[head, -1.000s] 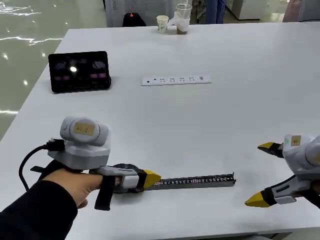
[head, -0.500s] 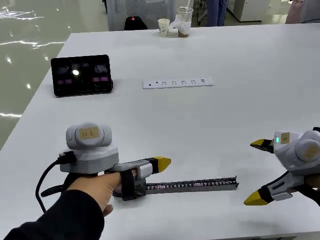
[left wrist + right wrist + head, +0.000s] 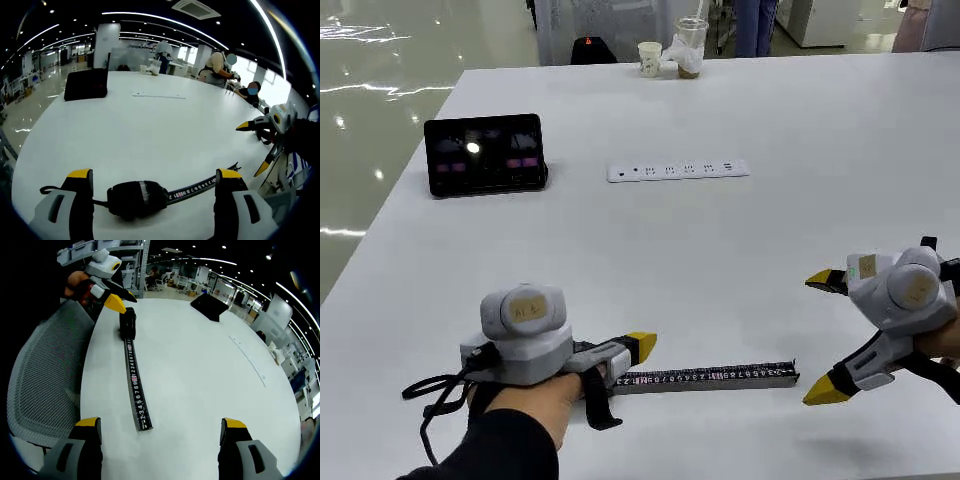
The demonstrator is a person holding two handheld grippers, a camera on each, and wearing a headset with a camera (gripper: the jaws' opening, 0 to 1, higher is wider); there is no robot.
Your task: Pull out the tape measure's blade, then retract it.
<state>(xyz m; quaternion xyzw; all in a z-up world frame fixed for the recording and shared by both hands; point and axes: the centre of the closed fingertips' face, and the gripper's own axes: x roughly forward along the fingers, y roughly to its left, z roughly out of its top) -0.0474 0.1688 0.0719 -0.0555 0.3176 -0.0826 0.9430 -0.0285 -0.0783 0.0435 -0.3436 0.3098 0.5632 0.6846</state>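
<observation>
At the near table (image 3: 720, 250) edge: tape measure case (image 3: 137, 198) between the wide-spread jaws of the left gripper (image 3: 154, 176), clear of both. Rightward from it, blade (image 3: 710, 376) out flat, tip between the jaws of the right gripper (image 3: 160, 423), wide and empty.

A white table (image 3: 770, 250) carries a tablet (image 3: 485, 153), power strip (image 3: 678, 171), cups (image 3: 649, 57) and extended tape measure (image 3: 705, 377).

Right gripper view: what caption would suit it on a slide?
Open right gripper faces the tape measure, its blade pulled out flat across the white table.
</observation>
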